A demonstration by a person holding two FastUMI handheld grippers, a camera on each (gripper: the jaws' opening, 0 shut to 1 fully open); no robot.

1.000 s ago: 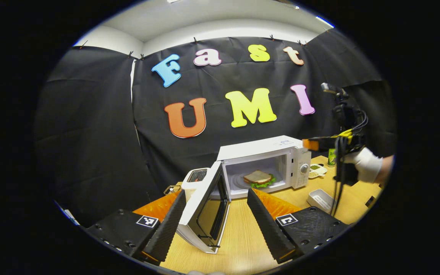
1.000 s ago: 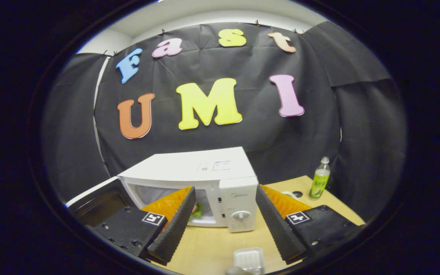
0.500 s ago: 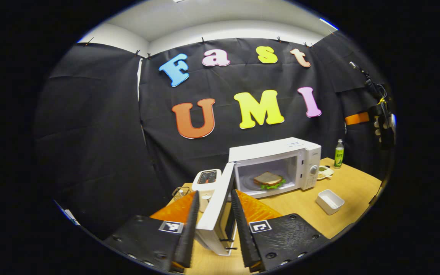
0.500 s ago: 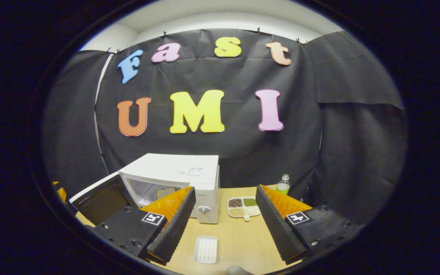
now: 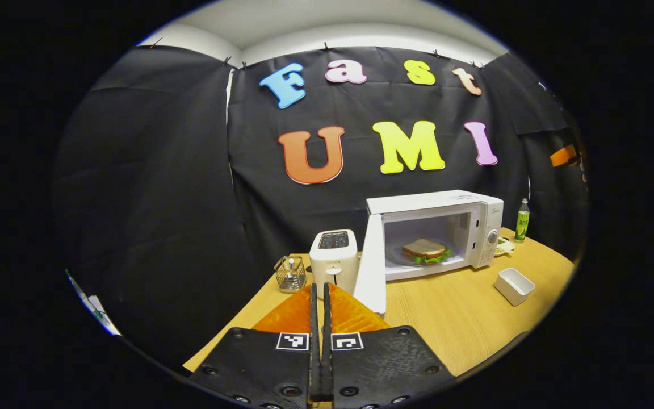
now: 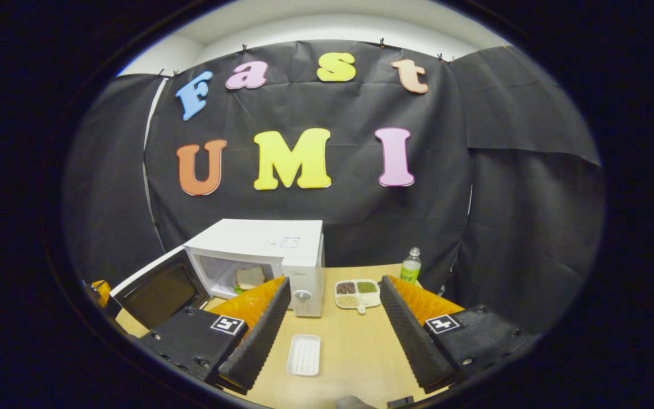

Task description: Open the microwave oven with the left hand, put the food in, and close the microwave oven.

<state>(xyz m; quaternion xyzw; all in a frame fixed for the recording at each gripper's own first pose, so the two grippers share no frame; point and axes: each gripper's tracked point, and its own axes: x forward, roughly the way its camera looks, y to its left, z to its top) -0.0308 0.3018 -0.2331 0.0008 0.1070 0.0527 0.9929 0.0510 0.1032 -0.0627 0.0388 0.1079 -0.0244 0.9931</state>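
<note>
White enamel box microwave oven (image 5: 437,233) stands at the far side of the wooden table (image 5: 463,318), its door (image 5: 373,264) swung fully open to the left. The toasted sandwich with green lettuce (image 5: 424,250) sits inside on the turntable, so loading appears done; closing remains. The left gripper (image 5: 321,346) has fingers pressed together on nothing, near the door edge. The right gripper (image 6: 331,329) is spread apart, empty, above a white rectangular tray (image 6: 304,355).

1. Right gripper view: the sandwich (image 6: 249,277) sits partly hidden behind the microwave oven (image 6: 259,255) front frame.
2. The divided dish (image 6: 356,293) holds contents too small to identify.
3. Left gripper view: the wire basket (image 5: 290,274) holds indistinct items.
</note>
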